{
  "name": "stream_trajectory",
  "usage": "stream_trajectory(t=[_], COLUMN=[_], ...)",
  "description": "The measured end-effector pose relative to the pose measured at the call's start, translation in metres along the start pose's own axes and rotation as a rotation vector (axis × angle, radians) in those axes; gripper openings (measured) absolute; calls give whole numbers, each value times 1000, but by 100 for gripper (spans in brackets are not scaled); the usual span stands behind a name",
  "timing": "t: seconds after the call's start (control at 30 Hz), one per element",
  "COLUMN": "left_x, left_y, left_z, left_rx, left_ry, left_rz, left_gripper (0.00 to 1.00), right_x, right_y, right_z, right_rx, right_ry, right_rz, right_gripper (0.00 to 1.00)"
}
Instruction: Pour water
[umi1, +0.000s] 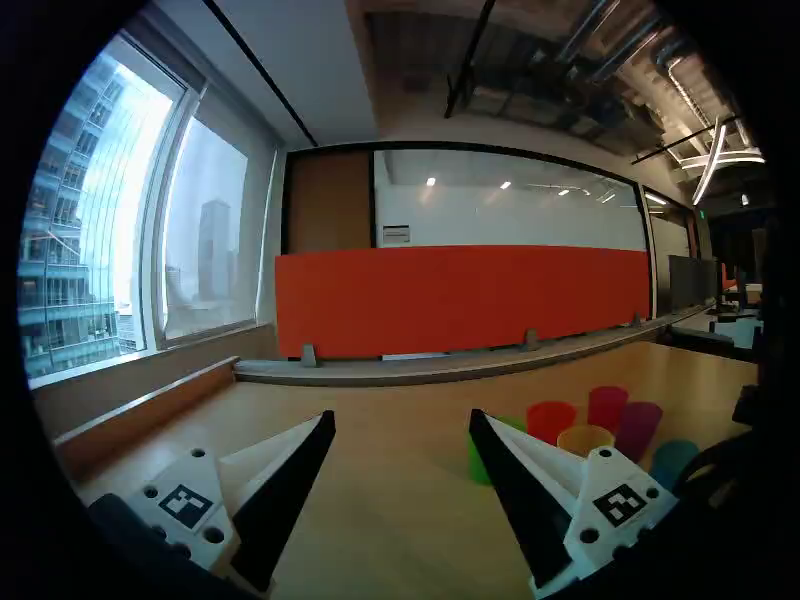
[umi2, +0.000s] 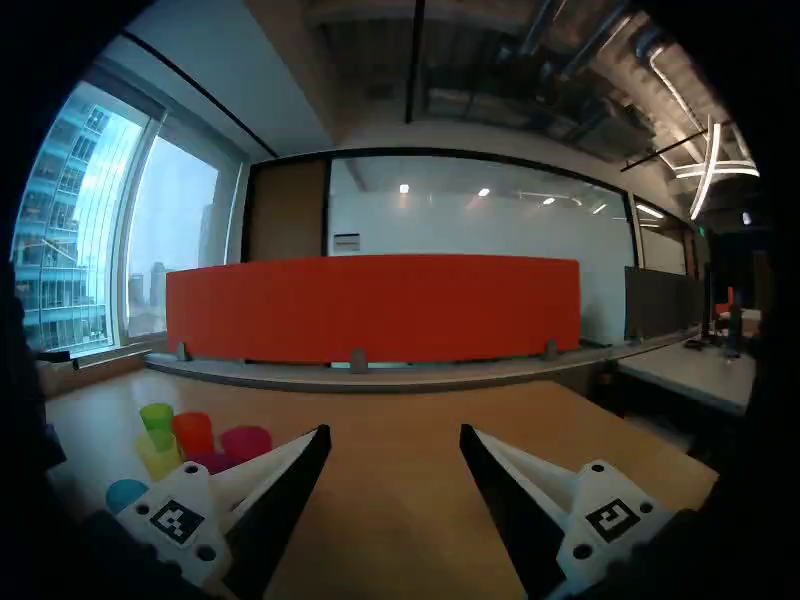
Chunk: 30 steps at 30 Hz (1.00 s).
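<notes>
Several coloured plastic cups stand in a cluster on the wooden table (umi1: 400, 510). In the left gripper view they sit at the right: a red cup (umi1: 551, 418), a pink cup (umi1: 607, 405), a yellow cup (umi1: 585, 438), a purple cup (umi1: 638, 428), a teal cup (umi1: 673, 460), and a green cup (umi1: 478, 465) half hidden behind one finger. My left gripper (umi1: 400, 420) is open and holds nothing. In the right gripper view the cluster lies at the lower left, with the green cup (umi2: 156, 415), red cup (umi2: 193, 432) and pink cup (umi2: 246, 440). My right gripper (umi2: 392, 432) is open too.
An orange divider panel (umi1: 460, 300) runs along the table's far edge, and it appears again in the right gripper view (umi2: 370, 305). Large windows (umi1: 110, 250) line the left side. Another desk (umi2: 690, 370) stands to the right, past the table's edge.
</notes>
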<state>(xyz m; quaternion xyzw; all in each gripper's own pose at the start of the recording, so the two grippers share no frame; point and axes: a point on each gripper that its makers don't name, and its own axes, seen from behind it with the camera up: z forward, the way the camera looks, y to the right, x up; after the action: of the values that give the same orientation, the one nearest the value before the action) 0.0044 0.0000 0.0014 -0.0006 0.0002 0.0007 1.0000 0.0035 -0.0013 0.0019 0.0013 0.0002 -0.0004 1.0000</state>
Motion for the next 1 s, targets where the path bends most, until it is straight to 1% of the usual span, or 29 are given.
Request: stream_trajectory(t=[0.17,0.27,0.37,0.6,0.77,0.87,1.0], left_x=[29,47,66,108,137,152,163], left_y=[-2,-3,-3,-8,-7,-4,2], left_z=[9,14,21,35,42,43,45], left_rx=[-7,-19,-43,-69,-98,-114,-151], left_ry=[-3,-8,-12,-10,-5,-6,-19], left_rz=[2,-10,-17,-22,-23,-23,-33], left_gripper=[100,100,100,100,100,100,100], right_x=[28,46,65,108,134,146,156], right_y=[-9,-16,-23,-40,-46,-48,-53], right_z=[10,14,16,18,21,22,23], right_rx=[28,51,78,134,150,151,165], right_ry=[-2,-8,-12,1,8,3,-5], right_rz=[-7,-10,-15,-42,-72,-75,-68], right_gripper=[100,100,100,100,100,100,100])
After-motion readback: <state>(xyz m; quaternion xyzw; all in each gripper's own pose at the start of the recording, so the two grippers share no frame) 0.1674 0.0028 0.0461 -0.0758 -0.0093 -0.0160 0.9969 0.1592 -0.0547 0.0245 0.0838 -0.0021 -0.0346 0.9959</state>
